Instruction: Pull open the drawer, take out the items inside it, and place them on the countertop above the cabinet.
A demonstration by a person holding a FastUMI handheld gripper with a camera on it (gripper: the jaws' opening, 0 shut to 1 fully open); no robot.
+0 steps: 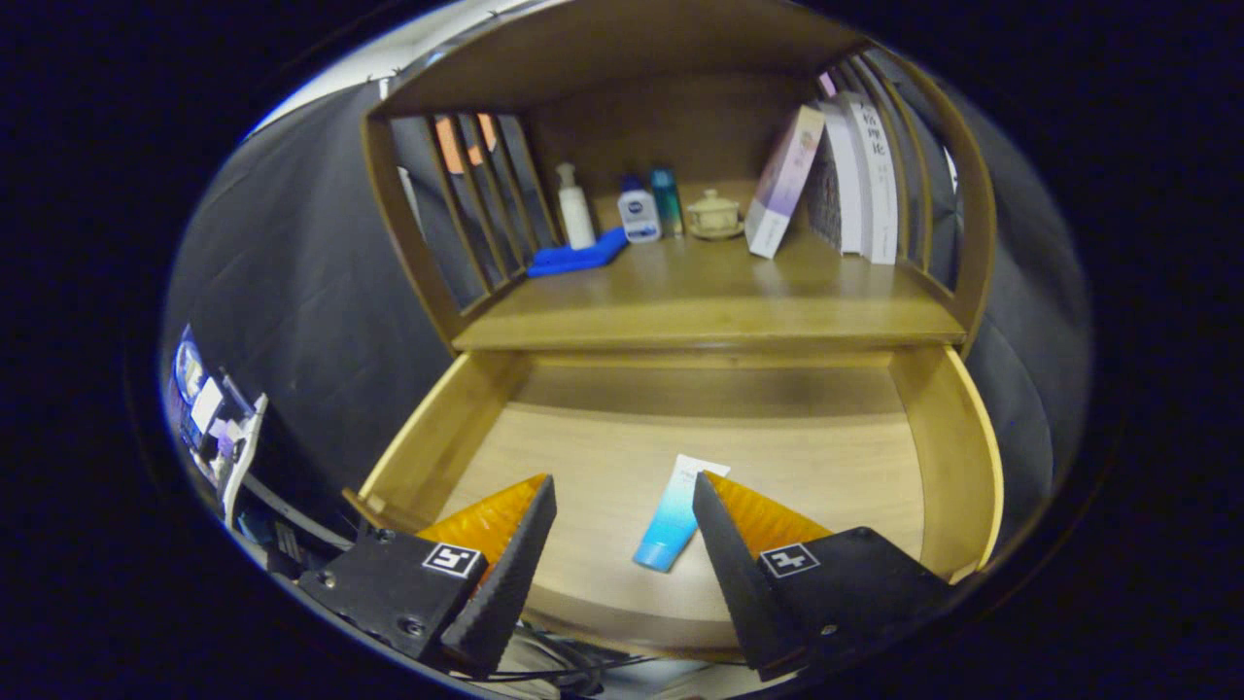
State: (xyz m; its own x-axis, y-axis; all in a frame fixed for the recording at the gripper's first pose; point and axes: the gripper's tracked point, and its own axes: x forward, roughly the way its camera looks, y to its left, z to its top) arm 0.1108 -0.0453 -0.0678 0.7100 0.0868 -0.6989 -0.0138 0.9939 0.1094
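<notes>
Fingers spread wide, the gripper (622,535) hovers over the open drawer (957,437), where a light, probably squashy, slippery tube (675,515) invites a mid-body grip.

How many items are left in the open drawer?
1: a blue tube on the drawer floor, between the open gripper's fingers, close to the right one. The drawer's rear, under the countertop, is shadowed and may hide more.
</notes>
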